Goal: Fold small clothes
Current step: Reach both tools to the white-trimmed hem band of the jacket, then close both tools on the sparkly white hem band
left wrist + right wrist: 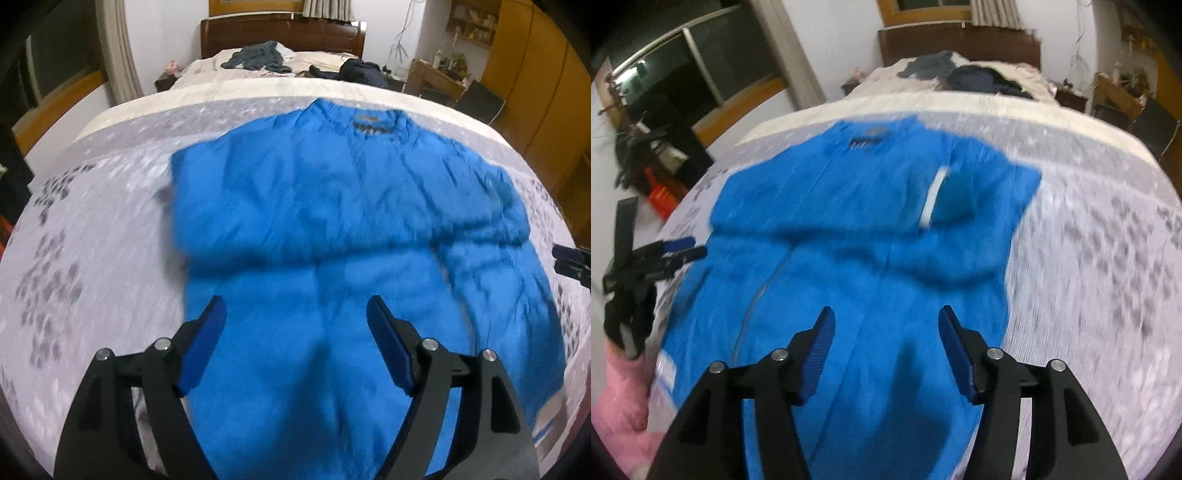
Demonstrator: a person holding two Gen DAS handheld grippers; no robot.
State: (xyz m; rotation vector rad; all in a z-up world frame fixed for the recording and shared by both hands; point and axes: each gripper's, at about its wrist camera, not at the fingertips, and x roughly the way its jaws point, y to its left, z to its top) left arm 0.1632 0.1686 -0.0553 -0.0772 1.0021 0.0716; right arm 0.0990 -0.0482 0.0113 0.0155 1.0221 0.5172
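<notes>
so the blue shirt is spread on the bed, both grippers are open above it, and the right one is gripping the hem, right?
Not quite. The right gripper grips nothing: in the right wrist view its fingers stand apart with only the blue shirt showing below between them. The rest holds: the shirt lies on the bed, and the left gripper is open above it too.

Both wrist views look closely down the bed (110, 206), sharing the blue garment (314, 221).
</notes>
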